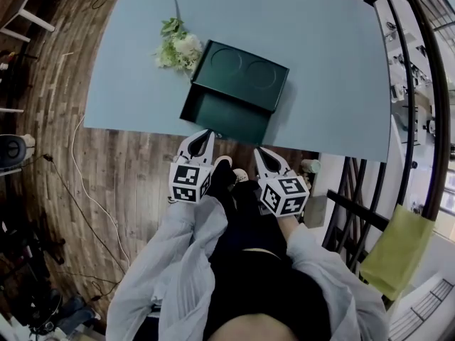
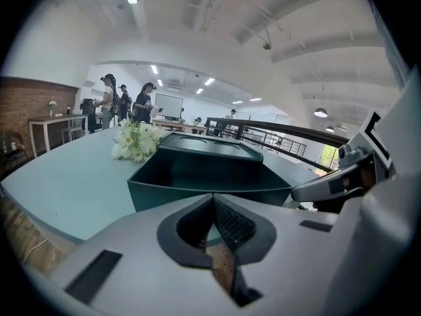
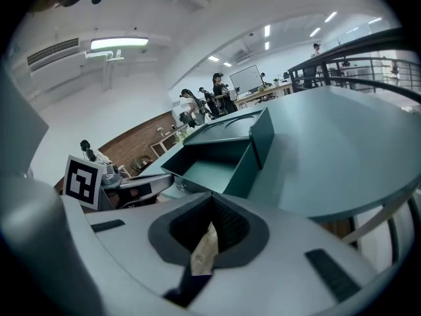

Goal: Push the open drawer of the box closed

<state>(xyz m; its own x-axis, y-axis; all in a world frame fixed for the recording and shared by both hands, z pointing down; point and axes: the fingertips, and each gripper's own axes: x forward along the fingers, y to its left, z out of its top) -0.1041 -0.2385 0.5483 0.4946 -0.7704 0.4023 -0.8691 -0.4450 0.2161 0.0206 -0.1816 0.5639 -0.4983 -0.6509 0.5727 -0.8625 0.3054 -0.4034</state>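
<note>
Head view: the dark green rectangular box [image 1: 249, 73] sits at the near edge of the pale blue tabletop [image 1: 327, 62]. Its open drawer [image 1: 226, 116] juts toward the person, long side along that edge.

Left gripper view: the left hand-held gripper [image 2: 212, 203] is pinched together and empty, near the drawer front.

Right gripper view: the right hand-held gripper [image 3: 212, 206] is likewise closed and empty.

This looks like the approach; next, press the front straight away.

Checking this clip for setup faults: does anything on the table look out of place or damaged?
Only the drawer: it stands pulled out of the green box, nearly reaching the table's near edge. Flowers lie flat beside the box. Nothing looks spilled or broken.
</note>
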